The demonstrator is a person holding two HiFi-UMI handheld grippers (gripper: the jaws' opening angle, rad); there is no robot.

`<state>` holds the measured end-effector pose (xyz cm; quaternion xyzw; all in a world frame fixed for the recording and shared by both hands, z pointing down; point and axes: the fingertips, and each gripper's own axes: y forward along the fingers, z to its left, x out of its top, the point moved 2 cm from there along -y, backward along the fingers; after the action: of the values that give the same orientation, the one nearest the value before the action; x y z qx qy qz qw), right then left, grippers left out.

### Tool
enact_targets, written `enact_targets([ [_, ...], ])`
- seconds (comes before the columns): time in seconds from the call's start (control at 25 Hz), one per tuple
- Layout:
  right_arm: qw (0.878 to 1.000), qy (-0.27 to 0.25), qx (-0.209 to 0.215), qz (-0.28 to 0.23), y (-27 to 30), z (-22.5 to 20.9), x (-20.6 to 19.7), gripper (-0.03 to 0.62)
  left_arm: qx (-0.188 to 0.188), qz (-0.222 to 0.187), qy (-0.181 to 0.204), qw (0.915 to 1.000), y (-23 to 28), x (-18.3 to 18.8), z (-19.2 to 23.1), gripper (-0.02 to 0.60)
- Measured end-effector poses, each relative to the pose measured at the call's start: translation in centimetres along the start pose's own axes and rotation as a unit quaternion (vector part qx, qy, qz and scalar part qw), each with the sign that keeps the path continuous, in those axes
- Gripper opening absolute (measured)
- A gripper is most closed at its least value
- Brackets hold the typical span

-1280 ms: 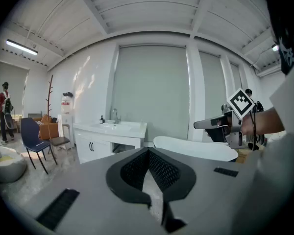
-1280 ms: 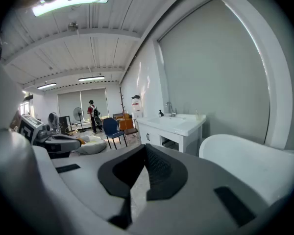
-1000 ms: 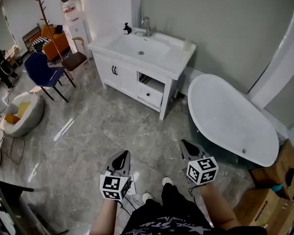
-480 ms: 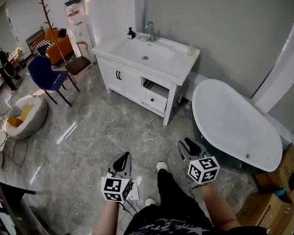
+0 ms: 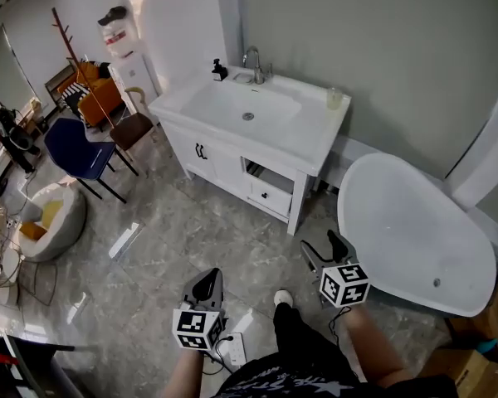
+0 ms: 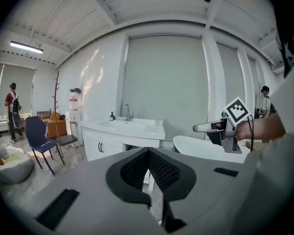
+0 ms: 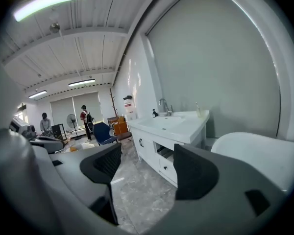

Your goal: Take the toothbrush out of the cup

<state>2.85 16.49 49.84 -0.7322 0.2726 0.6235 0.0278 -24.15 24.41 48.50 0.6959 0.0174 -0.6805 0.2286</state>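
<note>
**Left tool** [image 5: 207,274]: held low over the marble floor [image 5: 174,222] and aimed toward the vanity. Its jaws are pressed together with nothing between them. It looks idle, carried along as the spare hand.

**White vanity desk** [image 5: 315,135]: stands against the grey wall, well apart from both tools, with basin [image 5: 241,104] and faucet [image 5: 251,56].

**Right tool** [image 5: 325,247]: held forward at about the same height, its jaws opening wide and empty. This is probably readiness for the grasp, made early because the approach is not yet finished.

**Cup** [image 5: 334,98]: small and clear, on the desk's right rear corner, near the wall. The task's thing should be inside it.

**Bathtub** [image 5: 415,230]: just right of the desk, beside the right tool.

**Hidden or unclear:** the toothbrush itself. In the right gripper view only a thin pale stem seems to rise from the cup, too small to confirm. The person's arms and body are cut off at the lower edge of the head view.
</note>
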Motion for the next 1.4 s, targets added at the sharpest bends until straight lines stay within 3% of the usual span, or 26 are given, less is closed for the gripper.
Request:
enact_targets([
  [0.44,1.0,0.023,-0.016,0.0,13.6,-12.3,6.8,0.318,-0.005,0.006,0.014,0.9999,18.3,6.8,1.9,0.012],
  [0.8,0.998,0.037,-0.04,-0.012,18.1,-17.6,9.5,0.318,-0.048,-0.005,0.02,0.9986,27.8,10.1,0.5,0.012],
  [1.08,0.995,0.039,-0.093,-0.018,21.2,-21.7,11.3,0.318,-0.08,-0.01,0.032,0.9962,35.3,12.2,2.4,0.012],
  [1.4,0.982,0.042,-0.18,-0.028,26.9,-27.2,14.4,0.318,-0.137,-0.001,0.021,0.9904,47.9,16.2,6.2,0.012],
])
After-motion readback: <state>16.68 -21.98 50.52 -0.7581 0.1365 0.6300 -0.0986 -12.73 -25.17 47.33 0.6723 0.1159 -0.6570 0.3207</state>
